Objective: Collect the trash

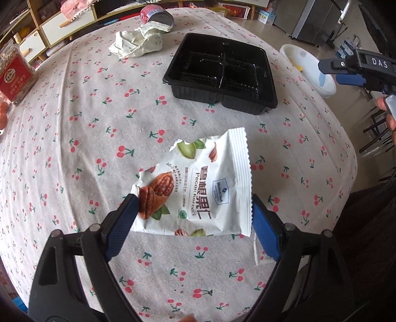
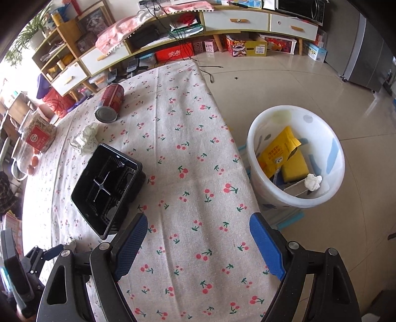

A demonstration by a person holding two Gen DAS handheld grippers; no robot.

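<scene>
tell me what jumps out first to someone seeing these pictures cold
The torn white pecan kernel packet lies on the cherry-print tablecloth, framed between the left gripper's open jaws. Beyond it sits an empty black plastic compartment tray, with a crumpled pale paper wad and a tipped red tin can farther back. Off the table's edge, a white plastic bin on the floor already holds yellow packaging.

Cherry-print tablecloth (image 2: 188, 158) covering table. Clear jar with red label (image 2: 39, 136) sitting near far-left edge, orange-red fruits (image 2: 33, 163) lying beside it. Wooden shelf unit with white drawers (image 2: 237, 21) running along wall, cardboard boxes (image 2: 247, 45) sitting underneath on tiled floor (image 2: 309, 89).
</scene>
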